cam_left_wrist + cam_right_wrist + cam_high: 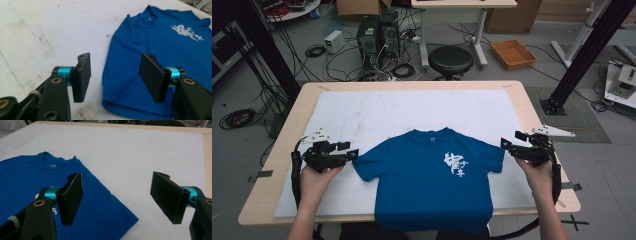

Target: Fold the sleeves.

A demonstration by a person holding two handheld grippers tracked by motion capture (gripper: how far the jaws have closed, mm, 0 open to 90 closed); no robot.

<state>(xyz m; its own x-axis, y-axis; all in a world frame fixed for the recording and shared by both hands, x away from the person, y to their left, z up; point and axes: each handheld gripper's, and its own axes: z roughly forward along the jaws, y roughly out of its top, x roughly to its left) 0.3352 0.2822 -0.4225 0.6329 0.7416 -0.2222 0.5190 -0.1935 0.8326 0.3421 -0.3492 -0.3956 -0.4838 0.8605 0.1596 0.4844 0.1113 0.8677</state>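
A blue T-shirt [427, 175] with a white print on the chest lies flat, front up, on the white mat [412, 107]; its hem hangs over the table's near edge. My left gripper [352, 150] sits at the shirt's left sleeve. In the left gripper view the gripper [115, 75] has its jaws apart, with the sleeve's hem [120, 107] low between them and neither pad pressing on the shirt [162, 50]. My right gripper [512, 141] is at the right sleeve. In the right gripper view that gripper [120, 197] is open above the sleeve's corner [125, 220].
The mat covers a wooden table [287, 130] whose bare rim shows on all sides. Beyond the far edge stand a black stool [450, 60], a computer tower [372, 32] with cables on the floor, and an orange tray [513, 53]. Black frame posts rise at both sides.
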